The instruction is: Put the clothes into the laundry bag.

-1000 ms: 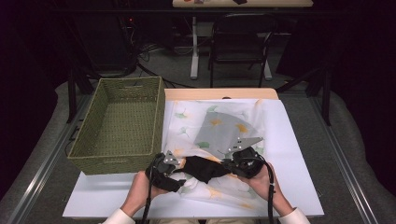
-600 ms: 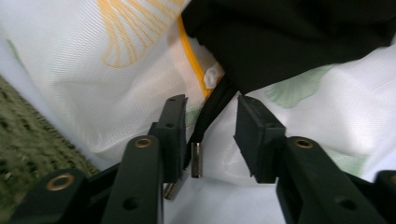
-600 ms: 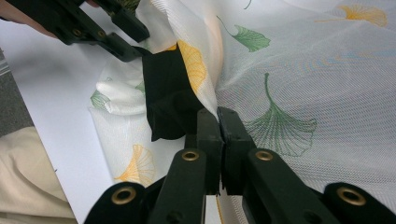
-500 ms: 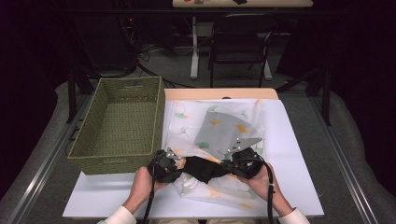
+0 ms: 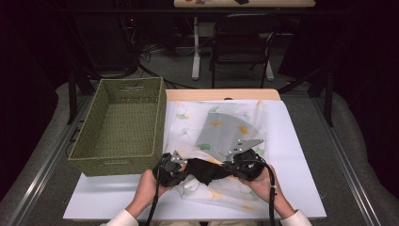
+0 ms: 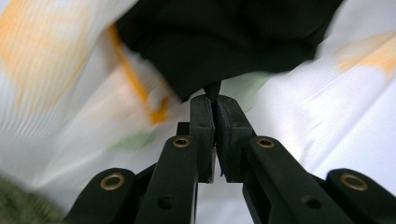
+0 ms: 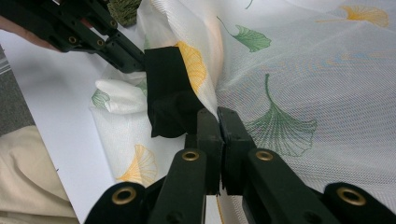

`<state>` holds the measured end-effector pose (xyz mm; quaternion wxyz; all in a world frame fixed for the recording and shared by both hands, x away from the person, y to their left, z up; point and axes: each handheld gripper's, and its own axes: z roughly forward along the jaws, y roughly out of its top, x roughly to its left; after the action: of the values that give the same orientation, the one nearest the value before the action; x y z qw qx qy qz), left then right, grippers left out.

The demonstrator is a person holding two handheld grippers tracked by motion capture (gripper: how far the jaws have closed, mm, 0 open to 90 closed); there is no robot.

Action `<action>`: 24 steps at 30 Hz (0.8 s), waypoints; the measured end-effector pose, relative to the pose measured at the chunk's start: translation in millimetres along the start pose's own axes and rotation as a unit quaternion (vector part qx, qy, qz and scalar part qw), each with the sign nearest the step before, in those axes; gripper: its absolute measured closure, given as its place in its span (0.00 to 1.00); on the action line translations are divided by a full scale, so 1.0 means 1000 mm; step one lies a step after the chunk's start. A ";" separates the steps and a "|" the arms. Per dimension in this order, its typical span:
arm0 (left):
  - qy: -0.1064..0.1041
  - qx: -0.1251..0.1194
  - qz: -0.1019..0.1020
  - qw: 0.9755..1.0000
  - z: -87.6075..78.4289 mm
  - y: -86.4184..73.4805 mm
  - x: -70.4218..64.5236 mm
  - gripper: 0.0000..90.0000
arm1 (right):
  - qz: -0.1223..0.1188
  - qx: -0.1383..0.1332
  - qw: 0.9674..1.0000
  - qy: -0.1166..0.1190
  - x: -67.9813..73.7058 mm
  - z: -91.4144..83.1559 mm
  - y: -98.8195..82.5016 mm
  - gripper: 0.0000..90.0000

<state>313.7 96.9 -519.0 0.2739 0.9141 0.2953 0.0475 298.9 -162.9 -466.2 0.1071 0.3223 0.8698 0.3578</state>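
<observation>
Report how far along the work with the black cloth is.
Done: both grips are set. The left gripper, whose jaws have just been closing, pinches one edge of the black cloth; the right gripper is shut at the opposite end, together with the leaf-print fabric.
In hand: the cloth spans the two.
Left: the green basket is empty; possibly its destination.

Both grippers are showing black linked jaws with brass-ringed pivots, grey three-cornered plates, black cables; person is wearing cream sleeves.

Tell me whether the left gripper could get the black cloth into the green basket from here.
Probably yes: the left gripper already pinches the black cloth, and the open basket sits right beside it, though the right gripper also holds the cloth.
</observation>
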 end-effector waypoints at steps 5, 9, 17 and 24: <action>0.008 -0.034 0.011 0.999 0.007 0.020 -0.013 0.95 | 0.002 -0.002 1.000 -0.001 0.002 0.001 0.001 0.98; 0.020 -0.060 0.013 0.998 0.015 0.034 -0.015 0.95 | 0.003 0.000 1.000 0.001 0.003 0.002 0.000 0.98; 0.028 -0.083 -0.007 0.996 0.040 0.048 -0.011 0.95 | 0.011 0.001 1.000 -0.002 0.000 0.003 -0.002 0.98; 0.013 -0.062 0.009 0.998 0.027 0.042 -0.014 0.75 | 0.008 0.002 1.000 -0.004 -0.002 0.002 -0.003 0.98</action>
<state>330.0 47.8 -518.6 0.3253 0.8975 0.2868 0.0804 299.5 -164.6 -470.1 0.1067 0.3308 0.8675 0.3558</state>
